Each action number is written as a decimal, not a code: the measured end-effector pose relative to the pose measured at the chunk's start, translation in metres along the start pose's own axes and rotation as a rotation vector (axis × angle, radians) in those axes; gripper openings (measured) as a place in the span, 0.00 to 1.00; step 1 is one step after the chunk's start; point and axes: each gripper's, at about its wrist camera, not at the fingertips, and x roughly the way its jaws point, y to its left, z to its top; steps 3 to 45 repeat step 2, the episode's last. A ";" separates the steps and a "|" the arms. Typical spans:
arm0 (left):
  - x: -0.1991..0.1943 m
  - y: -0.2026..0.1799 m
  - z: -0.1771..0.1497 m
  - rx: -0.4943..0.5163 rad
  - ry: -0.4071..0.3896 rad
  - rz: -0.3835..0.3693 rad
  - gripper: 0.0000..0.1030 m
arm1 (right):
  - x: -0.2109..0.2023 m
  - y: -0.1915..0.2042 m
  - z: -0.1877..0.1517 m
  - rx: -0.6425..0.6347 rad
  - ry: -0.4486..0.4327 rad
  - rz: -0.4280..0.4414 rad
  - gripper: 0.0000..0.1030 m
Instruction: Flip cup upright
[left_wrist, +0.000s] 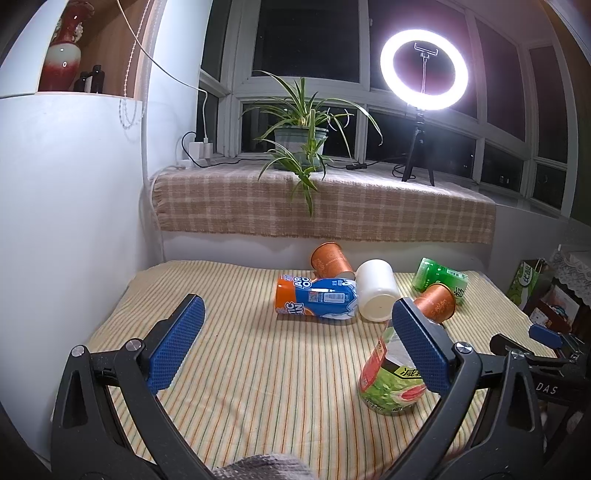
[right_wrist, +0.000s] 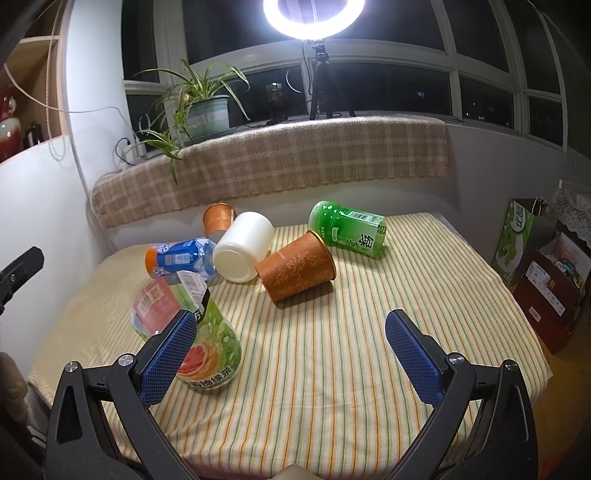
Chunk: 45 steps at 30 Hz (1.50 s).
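Several cups lie tipped on a striped tablecloth (left_wrist: 240, 369). A white cup (left_wrist: 376, 290) (right_wrist: 243, 251) lies on its side, base toward me. An orange patterned cup (left_wrist: 436, 301) (right_wrist: 297, 271) lies beside it, and a second orange cup (left_wrist: 330, 260) (right_wrist: 218, 219) lies behind. A blue-orange cup (left_wrist: 317, 297) (right_wrist: 181, 258), a green cup (left_wrist: 439, 277) (right_wrist: 349, 227) and a tilted grapefruit-label cup (left_wrist: 391, 376) (right_wrist: 207, 343) also lie there. My left gripper (left_wrist: 295, 317) is open and empty. My right gripper (right_wrist: 291, 332) is open and empty, its left finger beside the grapefruit cup.
A plaid-covered windowsill (left_wrist: 325, 203) runs behind the table with a potted plant (left_wrist: 301, 142) and a ring light (left_wrist: 424, 70). A white wall (left_wrist: 66, 221) stands left. Boxes and a green bag (right_wrist: 517, 240) stand right of the table.
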 end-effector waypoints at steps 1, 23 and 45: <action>0.000 -0.001 0.000 -0.002 0.002 0.000 1.00 | 0.001 0.000 0.000 0.000 0.003 0.002 0.99; 0.000 0.001 0.000 -0.001 0.003 -0.001 1.00 | 0.002 0.000 -0.001 0.000 0.005 0.005 0.99; 0.000 0.001 0.000 -0.001 0.003 -0.001 1.00 | 0.002 0.000 -0.001 0.000 0.005 0.005 0.99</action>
